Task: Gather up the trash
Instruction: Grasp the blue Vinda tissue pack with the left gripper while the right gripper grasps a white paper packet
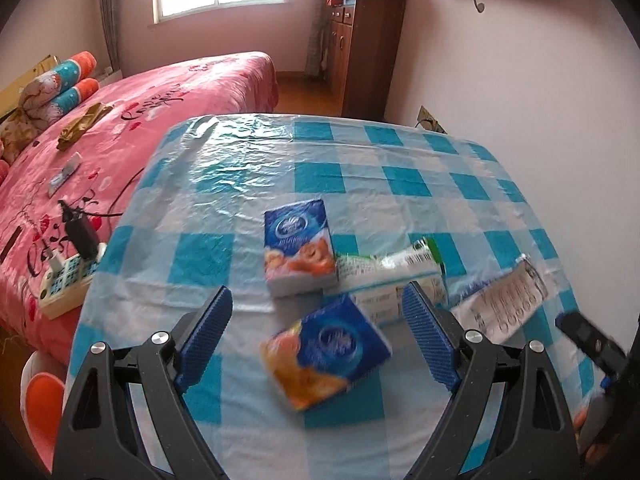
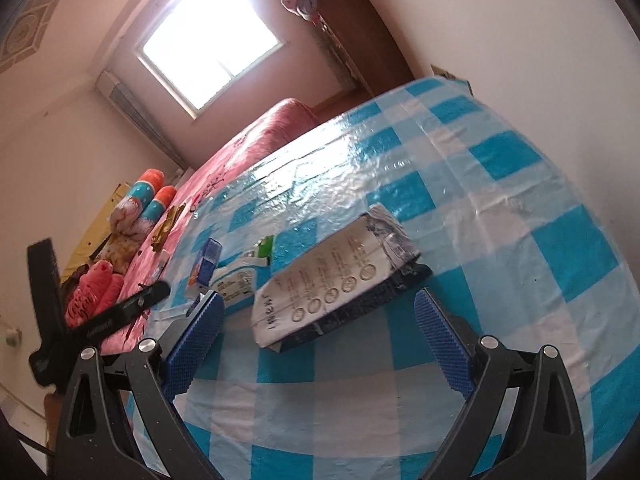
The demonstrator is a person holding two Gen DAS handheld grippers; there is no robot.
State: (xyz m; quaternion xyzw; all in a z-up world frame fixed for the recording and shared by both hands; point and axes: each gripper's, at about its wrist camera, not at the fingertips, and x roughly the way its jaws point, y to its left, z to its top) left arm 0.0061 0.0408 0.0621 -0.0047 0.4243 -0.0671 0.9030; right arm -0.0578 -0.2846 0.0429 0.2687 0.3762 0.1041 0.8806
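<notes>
On the blue-checked tablecloth lie two blue tissue packs. One tissue pack is farther off. The nearer pack lies below and between the fingers of my left gripper, which is open and touches nothing. A white-green wrapper and a flattened white printed carton lie to the right. In the right wrist view the carton lies just ahead of my right gripper, which is open with its pads apart from the carton. The wrapper and a tissue pack sit beyond, at the left.
A pink bed runs along the table's left side, with a power strip and charger at its edge. A wooden cabinet stands at the back. A wall borders the table's right. The other gripper's black frame shows at left.
</notes>
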